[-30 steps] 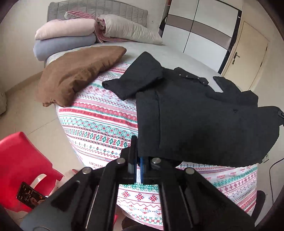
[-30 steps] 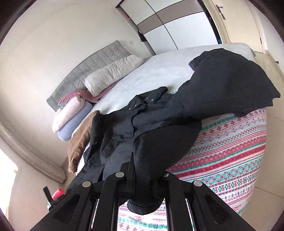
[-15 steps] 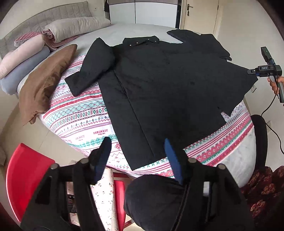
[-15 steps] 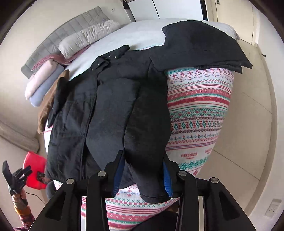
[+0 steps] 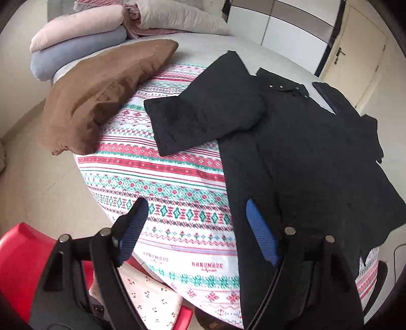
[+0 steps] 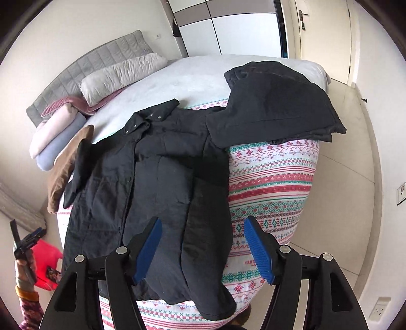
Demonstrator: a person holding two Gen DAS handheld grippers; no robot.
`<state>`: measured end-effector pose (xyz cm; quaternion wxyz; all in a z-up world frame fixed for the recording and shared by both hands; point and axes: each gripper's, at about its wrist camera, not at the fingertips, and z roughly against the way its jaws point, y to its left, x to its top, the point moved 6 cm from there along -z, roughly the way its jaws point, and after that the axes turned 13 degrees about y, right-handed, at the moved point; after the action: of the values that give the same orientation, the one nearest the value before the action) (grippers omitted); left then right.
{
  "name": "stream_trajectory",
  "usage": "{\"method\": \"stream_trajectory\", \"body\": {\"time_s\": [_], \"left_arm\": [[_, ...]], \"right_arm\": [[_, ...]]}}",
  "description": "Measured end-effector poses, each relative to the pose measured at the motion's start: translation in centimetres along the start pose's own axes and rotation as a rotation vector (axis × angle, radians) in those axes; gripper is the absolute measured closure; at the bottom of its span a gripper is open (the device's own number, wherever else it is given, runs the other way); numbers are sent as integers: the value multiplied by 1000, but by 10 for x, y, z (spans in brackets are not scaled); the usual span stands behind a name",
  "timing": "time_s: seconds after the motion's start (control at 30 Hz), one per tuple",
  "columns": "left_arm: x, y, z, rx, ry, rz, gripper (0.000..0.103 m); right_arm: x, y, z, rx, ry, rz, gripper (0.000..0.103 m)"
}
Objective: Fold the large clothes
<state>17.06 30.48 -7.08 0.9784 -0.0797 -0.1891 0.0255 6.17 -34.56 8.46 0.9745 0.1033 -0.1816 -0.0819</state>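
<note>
A large black jacket (image 5: 304,157) lies spread, front up, on the patterned bedspread (image 5: 162,182). Its left sleeve (image 5: 203,111) lies out to the side on the bedspread. In the right wrist view the jacket (image 6: 157,172) hangs over the near bed edge, and its right sleeve (image 6: 274,106) lies out to the right. My left gripper (image 5: 195,215) is open and empty above the bed edge, beside the jacket's left hem. My right gripper (image 6: 201,236) is open and empty above the jacket's lower right hem.
A brown cushion (image 5: 101,94) and stacked pillows (image 5: 81,48) lie at the bed's head. A red chair (image 5: 17,253) stands on the floor at the left. A door (image 5: 355,50) and wardrobe (image 6: 228,22) stand behind. The person's other hand and gripper (image 6: 25,243) show at the left.
Both grippers let go of the jacket and opened. The jacket's hem settled on the bed edge. The left gripper swung back toward the left side of the bed.
</note>
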Motion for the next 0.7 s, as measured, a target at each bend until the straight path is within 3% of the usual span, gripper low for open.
{"method": "stream_trajectory", "body": {"time_s": [0.17, 0.33, 0.4, 0.43, 0.5, 0.57, 0.7], "left_arm": [[54, 47, -59, -68, 28, 198, 23], [93, 65, -103, -81, 50, 265, 29], [104, 69, -121, -101, 79, 279, 45], [110, 72, -127, -115, 79, 290, 49], [121, 69, -130, -122, 76, 295, 78], [132, 63, -118, -47, 58, 268, 90], [164, 50, -42, 160, -155, 153, 92]], "right_arm": [[22, 41, -33, 11, 39, 59, 35], [44, 79, -68, 25, 66, 114, 35], [51, 91, -83, 25, 82, 130, 35], [53, 96, -90, 24, 94, 136, 35], [58, 104, -105, 15, 117, 144, 35], [62, 109, -117, -6, 136, 155, 35], [67, 119, -127, -45, 149, 184, 35]]}}
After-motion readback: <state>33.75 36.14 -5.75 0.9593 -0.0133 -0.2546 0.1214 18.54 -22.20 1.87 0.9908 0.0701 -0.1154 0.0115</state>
